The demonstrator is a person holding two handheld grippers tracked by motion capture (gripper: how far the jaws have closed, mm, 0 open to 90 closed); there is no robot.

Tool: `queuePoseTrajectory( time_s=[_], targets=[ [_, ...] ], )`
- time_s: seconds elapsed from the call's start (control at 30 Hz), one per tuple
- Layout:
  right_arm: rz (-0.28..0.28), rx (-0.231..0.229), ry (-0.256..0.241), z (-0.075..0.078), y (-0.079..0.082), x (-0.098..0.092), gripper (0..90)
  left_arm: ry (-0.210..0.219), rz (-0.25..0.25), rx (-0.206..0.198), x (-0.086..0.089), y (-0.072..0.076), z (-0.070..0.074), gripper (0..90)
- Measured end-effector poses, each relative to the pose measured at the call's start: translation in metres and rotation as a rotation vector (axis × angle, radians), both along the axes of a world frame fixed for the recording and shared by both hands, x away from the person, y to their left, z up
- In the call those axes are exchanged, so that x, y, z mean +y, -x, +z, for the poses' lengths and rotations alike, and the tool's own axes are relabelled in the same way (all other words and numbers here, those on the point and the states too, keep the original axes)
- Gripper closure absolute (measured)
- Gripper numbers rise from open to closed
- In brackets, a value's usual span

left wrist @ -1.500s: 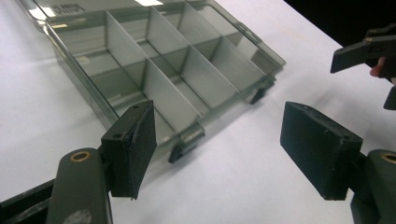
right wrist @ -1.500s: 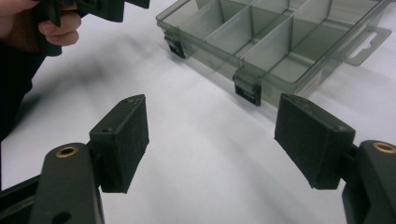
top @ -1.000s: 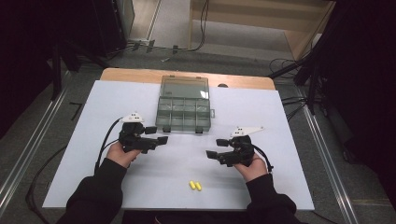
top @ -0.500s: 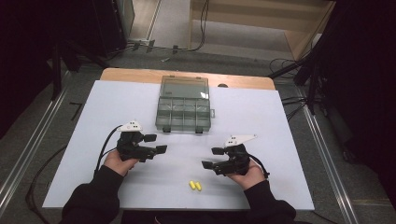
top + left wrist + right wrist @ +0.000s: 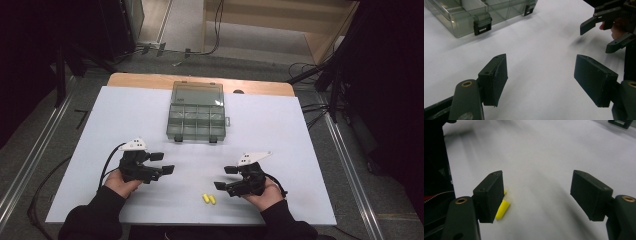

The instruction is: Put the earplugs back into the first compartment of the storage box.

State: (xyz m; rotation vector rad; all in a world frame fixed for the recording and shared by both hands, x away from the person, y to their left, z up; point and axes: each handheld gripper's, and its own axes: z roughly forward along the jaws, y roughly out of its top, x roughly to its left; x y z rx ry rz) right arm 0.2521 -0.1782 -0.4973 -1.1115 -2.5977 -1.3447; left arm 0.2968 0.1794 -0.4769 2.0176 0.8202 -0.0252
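Two yellow earplugs (image 5: 209,199) lie side by side on the white worktop (image 5: 300,130), well in front of the clear compartment box (image 5: 196,112). Right hand-held gripper (image 5: 225,178): jaws spread, empty, just right of the earplugs; one jaw partly covers them in the right gripper view. Left hand-held gripper (image 5: 163,163): jaws spread, empty, left of the earplugs, nearer the box.
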Motion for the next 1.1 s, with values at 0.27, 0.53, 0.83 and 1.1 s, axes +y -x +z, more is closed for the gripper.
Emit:
queuePoseTrajectory(
  time_s=[0.27,0.53,0.83,1.1],
  targets=[
    [0.027,0.002,0.028,-0.004,0.007,0.007,27.6,-0.004,0.010,0.005,0.011,0.009,-0.002,26.7],
    [0.053,0.007,0.063,-0.008,0.009,0.010,35.2,-0.012,0.020,0.007,0.017,0.011,-0.005,26.7],
    [0.098,0.026,0.072,-0.011,0.013,0.019,48.3,-0.011,0.041,0.014,0.022,0.010,-0.006,26.7],
    [0.138,0.043,0.082,-0.014,0.015,0.026,59.2,-0.020,0.044,0.014,0.025,0.010,-0.006,26.7]
  ],
)
